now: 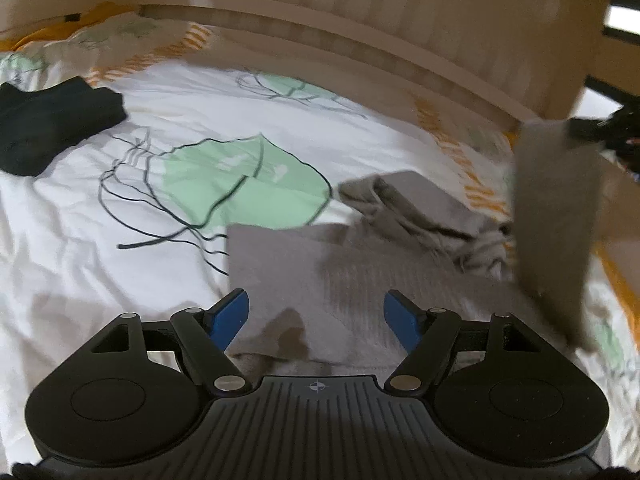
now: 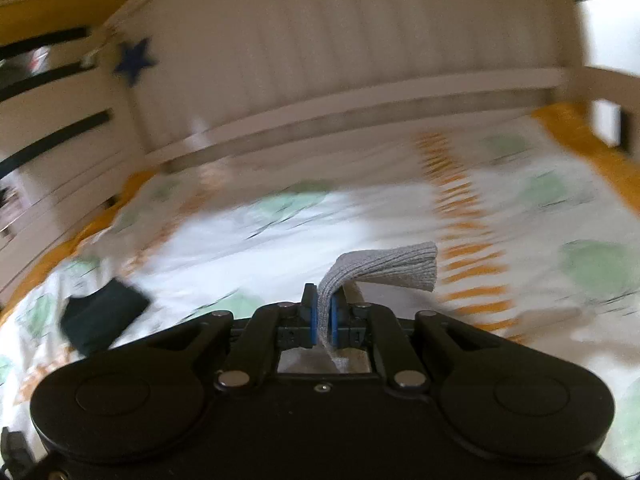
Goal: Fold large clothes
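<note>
A grey knitted garment [image 1: 316, 264] lies partly folded on the bed, its far part bunched up [image 1: 416, 212]. My left gripper [image 1: 316, 312] hovers over its near edge, open, with nothing between its blue fingers [image 1: 230, 314]. At the right of the left wrist view a long grey strip of the garment [image 1: 556, 216] hangs lifted from my right gripper [image 1: 588, 128], seen dark at the edge. In the right wrist view my right gripper [image 2: 325, 312] is shut on a ribbed grey end of the garment [image 2: 384, 266], which flops over to the right above the bed.
The bed carries a white cover with green leaves and orange stripes [image 1: 224, 176]. A folded dark garment [image 1: 44, 120] lies at the left, also [image 2: 100, 316]. A pale wooden bed rail [image 1: 360, 40] runs along the far side, with a blue star [image 2: 134, 60] on it.
</note>
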A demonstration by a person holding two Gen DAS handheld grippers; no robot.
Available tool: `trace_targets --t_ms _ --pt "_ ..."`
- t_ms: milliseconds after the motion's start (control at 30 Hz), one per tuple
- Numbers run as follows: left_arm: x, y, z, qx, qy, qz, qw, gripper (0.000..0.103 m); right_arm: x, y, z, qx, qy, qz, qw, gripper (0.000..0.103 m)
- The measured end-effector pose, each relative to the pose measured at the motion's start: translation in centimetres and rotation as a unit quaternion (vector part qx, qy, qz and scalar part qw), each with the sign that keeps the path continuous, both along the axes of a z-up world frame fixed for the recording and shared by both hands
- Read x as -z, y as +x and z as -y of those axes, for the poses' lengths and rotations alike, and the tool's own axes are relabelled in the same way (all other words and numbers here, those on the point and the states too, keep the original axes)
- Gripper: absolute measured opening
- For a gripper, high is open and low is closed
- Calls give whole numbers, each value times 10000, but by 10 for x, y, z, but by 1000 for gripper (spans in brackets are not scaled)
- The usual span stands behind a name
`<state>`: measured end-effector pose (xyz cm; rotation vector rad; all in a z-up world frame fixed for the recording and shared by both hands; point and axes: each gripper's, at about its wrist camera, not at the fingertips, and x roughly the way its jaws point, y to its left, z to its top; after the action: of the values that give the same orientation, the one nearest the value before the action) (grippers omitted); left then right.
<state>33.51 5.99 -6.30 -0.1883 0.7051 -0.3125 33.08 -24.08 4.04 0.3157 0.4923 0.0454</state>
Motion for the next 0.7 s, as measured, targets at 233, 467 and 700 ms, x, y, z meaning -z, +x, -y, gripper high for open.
trace_targets --t_ms 233,467,700 --pt "-8 5 -26 -340 -298 -22 9990 73 61 30 -93 -633 -111 -380 9972 13" --pt "-8 10 -35 -500 -368 -69 9980 73 117 31 -124 -1094 -170 -858 9901 22" --pt "-1 14 -27 -369 -240 -170 9989 73 125 6 -106 -1514 -267 -825 9847 59"
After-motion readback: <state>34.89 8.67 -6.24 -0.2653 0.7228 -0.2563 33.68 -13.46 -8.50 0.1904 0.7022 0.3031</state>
